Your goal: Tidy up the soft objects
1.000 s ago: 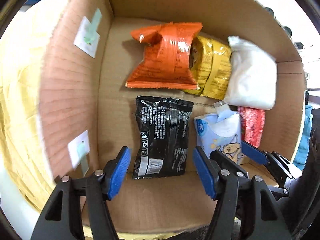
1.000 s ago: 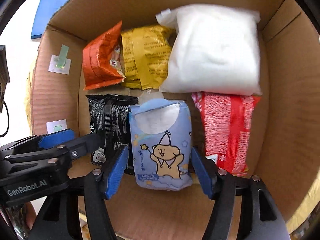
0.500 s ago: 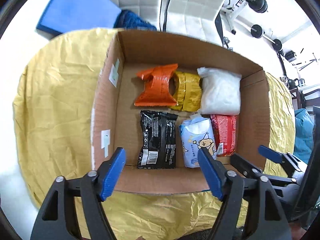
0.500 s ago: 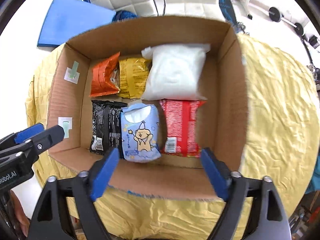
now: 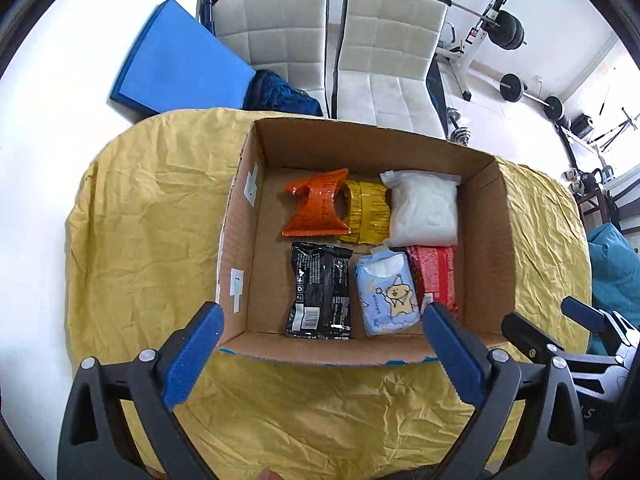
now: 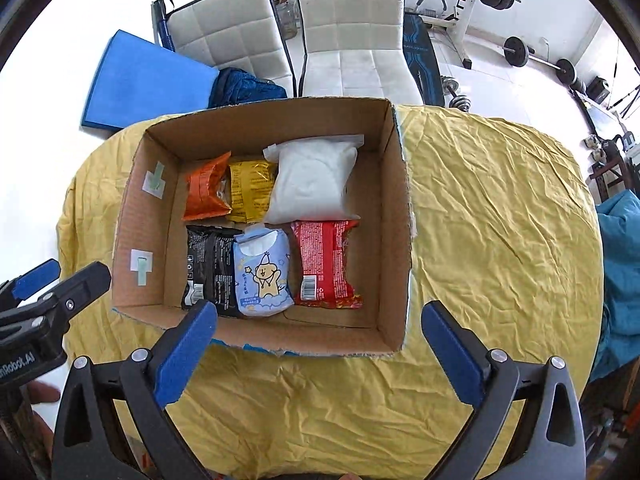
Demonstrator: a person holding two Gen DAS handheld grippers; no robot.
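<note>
An open cardboard box (image 5: 484, 240) (image 6: 394, 216) sits on a yellow cloth. Inside lie an orange packet (image 5: 318, 210) (image 6: 206, 194), a yellow packet (image 5: 368, 212) (image 6: 250, 188), a white pouch (image 5: 424, 210) (image 6: 312, 182), a black packet (image 5: 320, 290) (image 6: 206, 266), a light blue tissue pack (image 5: 386, 290) (image 6: 264, 276) and a red packet (image 5: 434, 274) (image 6: 326, 264). My left gripper (image 5: 322, 352) hangs high above the box's near wall, jaws opening wide, nothing between them. My right gripper (image 6: 318, 354) does the same, empty, with the left one beside it at the lower left.
The yellow cloth (image 6: 500, 220) covers a round table with bare wrinkled stretches left and right of the box. Behind stand two white chairs (image 5: 384, 52), a blue mat (image 5: 180, 60) and weight gear (image 5: 508, 32). A teal bundle (image 6: 620, 264) lies at the right.
Both grippers rose out of the box and opened wide. The left let go around the black packet, the right around the blue tissue pack; both packs stay lying in the box.
</note>
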